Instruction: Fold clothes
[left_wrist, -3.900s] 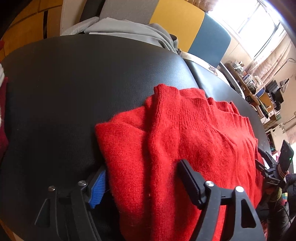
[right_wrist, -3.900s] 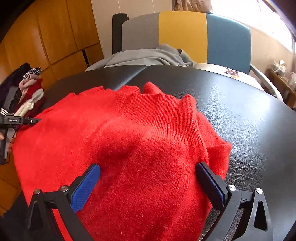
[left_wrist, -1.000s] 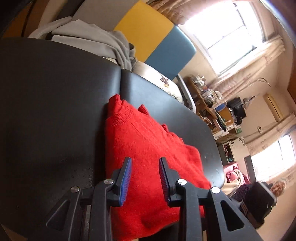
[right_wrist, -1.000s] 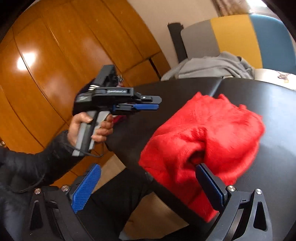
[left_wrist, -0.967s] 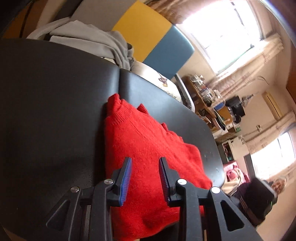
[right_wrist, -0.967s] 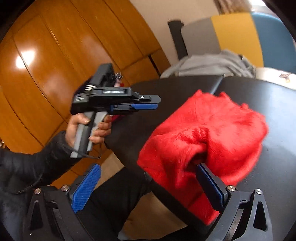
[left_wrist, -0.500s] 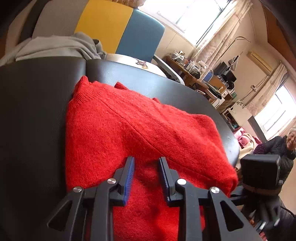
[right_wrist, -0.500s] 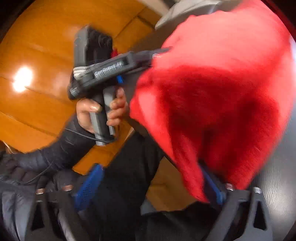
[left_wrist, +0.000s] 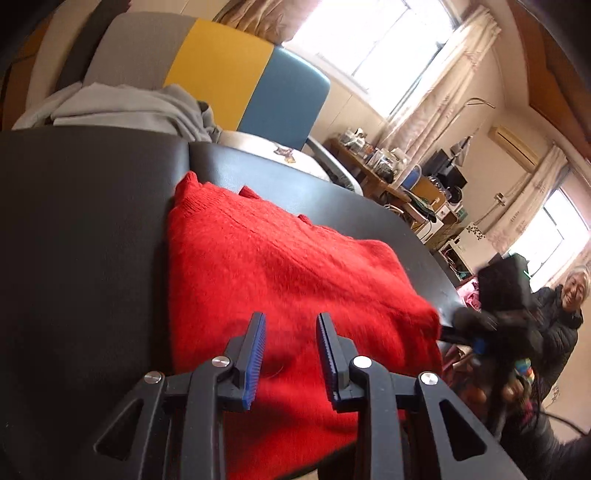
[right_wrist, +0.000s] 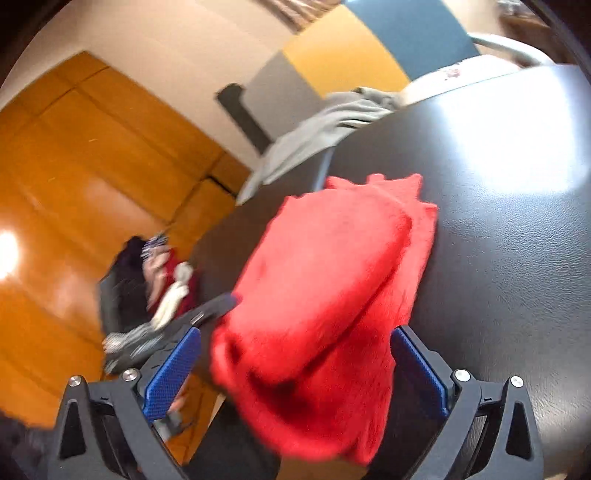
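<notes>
A folded red knit sweater (left_wrist: 266, 266) lies on the black table (left_wrist: 74, 229), its near part hanging over the front edge. My left gripper (left_wrist: 290, 354) hovers just above the sweater's near end, jaws a small gap apart and empty. In the right wrist view the sweater (right_wrist: 325, 280) lies between the wide-open jaws of my right gripper (right_wrist: 295, 373), which holds nothing. The other gripper (right_wrist: 173, 328) shows at the sweater's left edge. The right gripper (left_wrist: 506, 306) appears blurred at the sweater's far right corner.
A grey garment (left_wrist: 122, 107) lies at the table's far edge before a grey, yellow and blue chair (left_wrist: 221, 70). A pile of clothes (right_wrist: 159, 273) sits left of the table by orange wood panels (right_wrist: 74, 166). A person (left_wrist: 565, 306) sits at right.
The sweater went from spread wide to a narrower folded stack. My left gripper closed to a narrow gap and stays over the near end. My right gripper swung around the right corner, still open.
</notes>
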